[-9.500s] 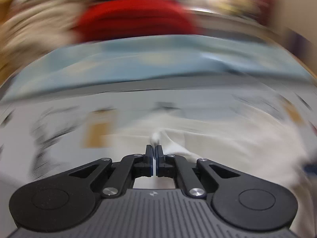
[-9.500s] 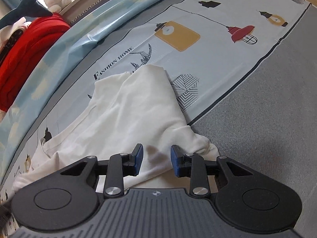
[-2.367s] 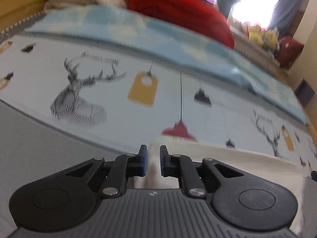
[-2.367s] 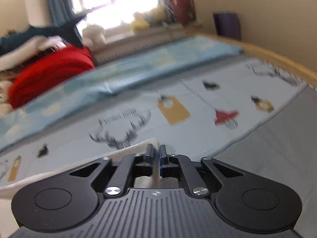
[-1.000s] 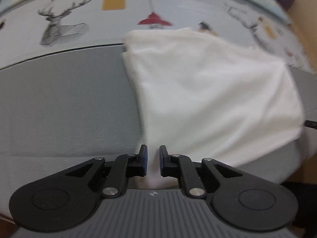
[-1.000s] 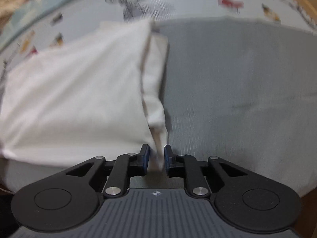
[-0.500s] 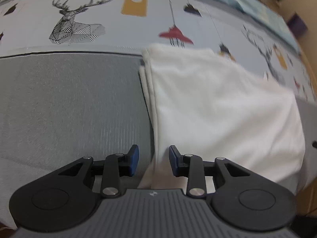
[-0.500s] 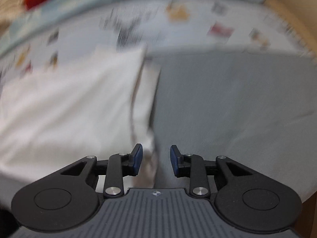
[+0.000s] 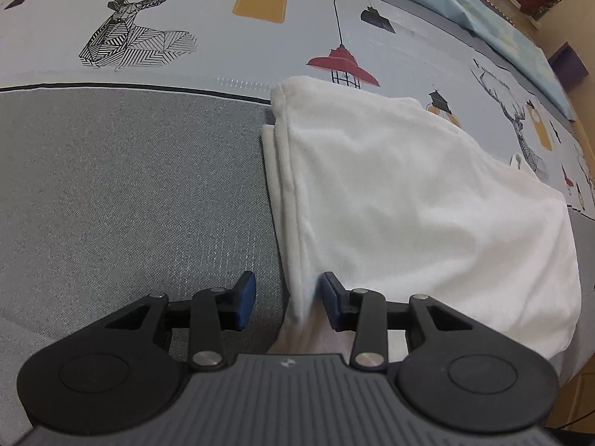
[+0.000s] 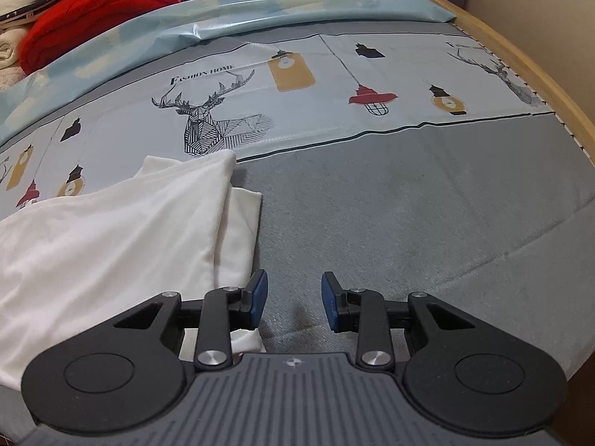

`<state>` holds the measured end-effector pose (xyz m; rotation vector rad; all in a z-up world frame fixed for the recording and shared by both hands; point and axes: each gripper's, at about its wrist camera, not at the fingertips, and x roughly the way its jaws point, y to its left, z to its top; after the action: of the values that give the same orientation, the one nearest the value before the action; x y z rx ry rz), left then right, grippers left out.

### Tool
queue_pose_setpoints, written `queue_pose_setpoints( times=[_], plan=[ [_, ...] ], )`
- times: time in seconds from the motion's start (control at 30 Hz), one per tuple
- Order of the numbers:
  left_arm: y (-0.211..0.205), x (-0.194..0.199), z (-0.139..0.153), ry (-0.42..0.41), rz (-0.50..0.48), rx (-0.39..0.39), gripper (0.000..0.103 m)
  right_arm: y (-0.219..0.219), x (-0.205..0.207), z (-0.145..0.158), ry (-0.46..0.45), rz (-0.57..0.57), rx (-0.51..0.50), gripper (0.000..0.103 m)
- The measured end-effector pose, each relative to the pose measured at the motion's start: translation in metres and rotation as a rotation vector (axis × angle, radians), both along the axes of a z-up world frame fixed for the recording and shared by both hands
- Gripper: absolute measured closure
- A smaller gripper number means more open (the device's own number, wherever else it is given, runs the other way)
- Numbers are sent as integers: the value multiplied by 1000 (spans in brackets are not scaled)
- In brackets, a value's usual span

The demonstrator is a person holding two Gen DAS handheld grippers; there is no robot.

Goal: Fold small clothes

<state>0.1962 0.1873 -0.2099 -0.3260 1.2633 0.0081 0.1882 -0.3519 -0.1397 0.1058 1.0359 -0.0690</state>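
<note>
A white garment (image 9: pixel 409 200) lies folded flat on the bed, partly on the grey band and partly on the printed sheet. In the left wrist view my left gripper (image 9: pixel 288 295) is open, and the garment's near left corner lies loose between its jaws. In the right wrist view the same white garment (image 10: pixel 122 230) fills the left side. My right gripper (image 10: pixel 293 297) is open and empty over the grey sheet, its left finger just beside the garment's right edge.
The bed has a grey band (image 10: pixel 409 200) and a pale sheet printed with deer and lamps (image 10: pixel 297 74). A light blue cover (image 10: pixel 260 3) and red bedding (image 10: pixel 96 7) lie at the back. A wooden bed edge (image 10: pixel 539 74) runs along the right.
Both grippers have let go of the garment's near corners and opened wide. The garment now lies flat on the bed. The right gripper has shifted slightly right, off the cloth.
</note>
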Motion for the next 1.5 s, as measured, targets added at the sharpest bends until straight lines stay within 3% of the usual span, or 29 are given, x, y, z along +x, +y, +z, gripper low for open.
queue_pose_setpoints(
  times=[0.4,0.43,0.47,0.5,0.63,0.73,0.77,0.87,0.93,1.07,1.17,1.4,1.5],
  plan=[
    [11,-3,-4,-5,62,-97,60,12,3,0,-9,11,-18,70],
    [11,-3,-4,-6,59,-97,63,13,3,1,-10,11,-19,70],
    [10,-3,-4,-7,47,-109,84,13,3,1,-11,8,-20,70],
    [8,-4,-4,-7,31,-135,92,13,4,1,-9,4,-20,70],
    [-3,-6,5,-41,-36,-71,96,18,7,5,-26,-16,-3,70],
    [12,-9,19,-73,14,-71,98,26,11,10,-44,-30,15,70],
    [17,-11,26,-78,33,-28,98,29,12,11,-52,-33,23,70],
    [15,-18,42,-42,5,330,100,39,16,17,-74,-41,42,70],
    [19,-21,45,-10,9,386,100,46,18,20,-86,-42,52,70],
    [24,-23,58,-10,41,300,100,54,20,30,-117,-33,79,70],
    [11,-16,84,-77,63,112,100,56,18,36,-137,-21,92,70],
    [-113,10,143,-235,-94,-177,100,38,10,44,-166,-33,106,70],
    [-154,24,151,-261,-94,-197,100,31,8,41,-159,-45,106,70]
  ],
)
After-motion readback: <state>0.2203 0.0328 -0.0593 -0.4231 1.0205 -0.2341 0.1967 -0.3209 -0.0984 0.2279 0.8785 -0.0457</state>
